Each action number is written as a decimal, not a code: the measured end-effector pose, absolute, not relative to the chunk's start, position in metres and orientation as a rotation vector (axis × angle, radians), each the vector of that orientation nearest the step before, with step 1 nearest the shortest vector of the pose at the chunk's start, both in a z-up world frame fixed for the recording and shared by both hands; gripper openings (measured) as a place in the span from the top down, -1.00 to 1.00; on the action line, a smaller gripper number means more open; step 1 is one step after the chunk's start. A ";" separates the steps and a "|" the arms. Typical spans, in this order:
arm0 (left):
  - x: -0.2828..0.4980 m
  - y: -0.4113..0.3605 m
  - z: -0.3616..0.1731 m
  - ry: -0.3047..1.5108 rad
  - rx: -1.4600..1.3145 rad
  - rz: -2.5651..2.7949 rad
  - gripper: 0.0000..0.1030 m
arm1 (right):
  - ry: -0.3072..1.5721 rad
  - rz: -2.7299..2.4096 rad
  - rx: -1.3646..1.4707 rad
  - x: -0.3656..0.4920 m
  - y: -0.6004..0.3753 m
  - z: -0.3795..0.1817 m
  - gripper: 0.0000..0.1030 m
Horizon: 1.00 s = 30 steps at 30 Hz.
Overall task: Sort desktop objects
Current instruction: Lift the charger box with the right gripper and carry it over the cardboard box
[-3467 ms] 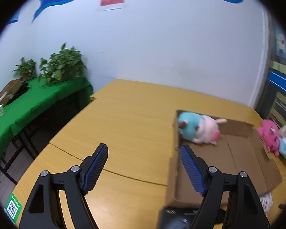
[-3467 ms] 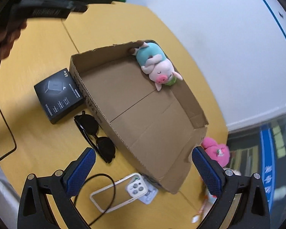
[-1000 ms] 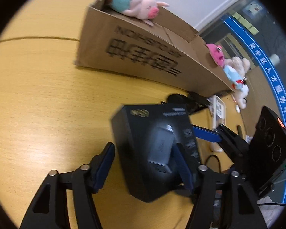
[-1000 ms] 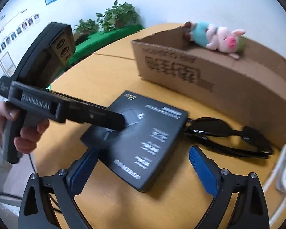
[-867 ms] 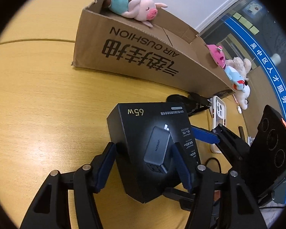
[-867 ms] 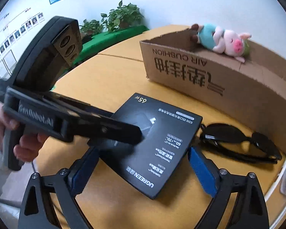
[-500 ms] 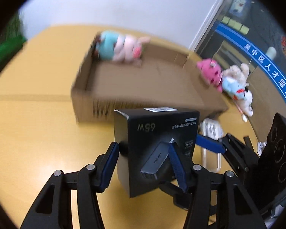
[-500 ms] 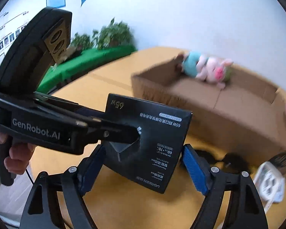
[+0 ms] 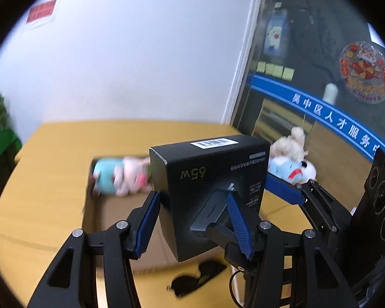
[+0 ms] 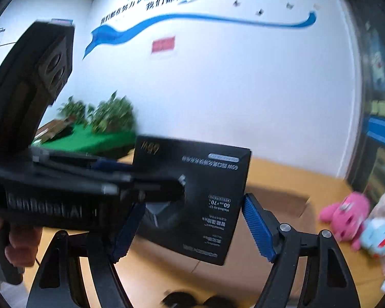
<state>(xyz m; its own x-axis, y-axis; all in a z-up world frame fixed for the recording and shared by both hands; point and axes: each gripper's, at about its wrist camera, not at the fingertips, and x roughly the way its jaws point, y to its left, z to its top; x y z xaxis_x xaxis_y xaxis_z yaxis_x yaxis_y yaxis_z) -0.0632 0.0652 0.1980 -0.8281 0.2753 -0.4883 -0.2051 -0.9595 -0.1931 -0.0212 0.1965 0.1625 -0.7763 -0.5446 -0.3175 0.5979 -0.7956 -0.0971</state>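
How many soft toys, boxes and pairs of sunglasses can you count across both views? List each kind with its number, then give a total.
Soft toys: 4 (pig, pink toy, blue toy, cream toy)
Boxes: 2 (black charger box, cardboard box)
Sunglasses: 1
Total: 7
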 end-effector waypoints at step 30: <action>-0.386 0.083 0.161 -0.398 -1.257 2.498 -0.03 | 0.255 -2.554 0.900 -0.362 0.190 0.176 -0.42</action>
<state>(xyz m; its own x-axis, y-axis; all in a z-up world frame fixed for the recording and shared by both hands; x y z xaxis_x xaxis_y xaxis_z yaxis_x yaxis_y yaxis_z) -0.3856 0.0831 0.1607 -0.5640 0.3976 -0.7238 -0.1528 -0.9116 -0.3817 -0.3621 0.1896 0.1763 -0.7030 -0.3248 -0.6327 0.4436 -0.8956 -0.0332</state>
